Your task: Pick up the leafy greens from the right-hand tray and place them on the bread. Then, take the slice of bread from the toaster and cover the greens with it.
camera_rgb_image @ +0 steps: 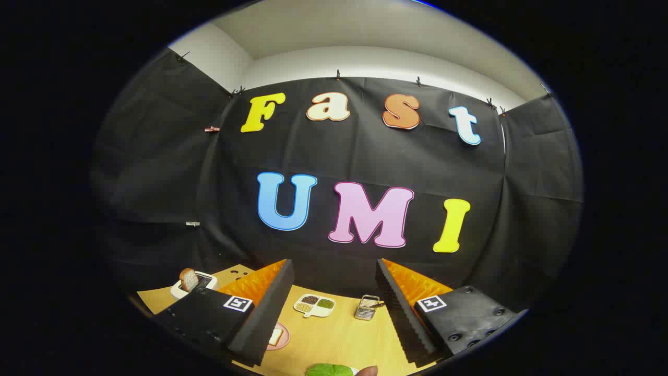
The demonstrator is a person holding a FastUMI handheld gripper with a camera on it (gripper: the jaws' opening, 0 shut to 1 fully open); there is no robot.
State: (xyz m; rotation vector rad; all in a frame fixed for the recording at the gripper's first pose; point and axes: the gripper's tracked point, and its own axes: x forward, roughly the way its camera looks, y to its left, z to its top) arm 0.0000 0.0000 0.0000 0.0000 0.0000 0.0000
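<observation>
Two fingers: the gripper [334, 308] holds its fingers [261, 313] spread wide, released, with nothing between them and nothing touching them; the ridged inner faces look at each other across a broad gap.
Fingers' height: they hang above the wooden counter [334, 339], tilted so that most of what lies ahead is the booth's black cloth wall.
Leafy greens: a green leaf [330, 370] lies on the counter close under the gripper, between the two fingers and nearer than their tips; only its upper edge can be seen.
Fingertip: a person's fingertip [367, 371] sits just beside the leaf, on its right; whether it touches the leaf cannot be told.
Bread on plate: a pink plate [282, 337] with a pale slice of bread [275, 336] lies on the counter, partly hidden behind the left finger.
Toaster: a white toaster [194, 284] stands on the counter beyond the left finger, well apart from the plate; a brown slice of bread [188, 279] sticks up out of its slot, leaning a little.
Divided dish: a white dish with compartments [314, 305] lies ahead between the fingers, holding dark, green and pale grains in separate sections.
Wire basket: a small metal wire basket [367, 307] stands to the right of the divided dish, near the right finger's tip.
</observation>
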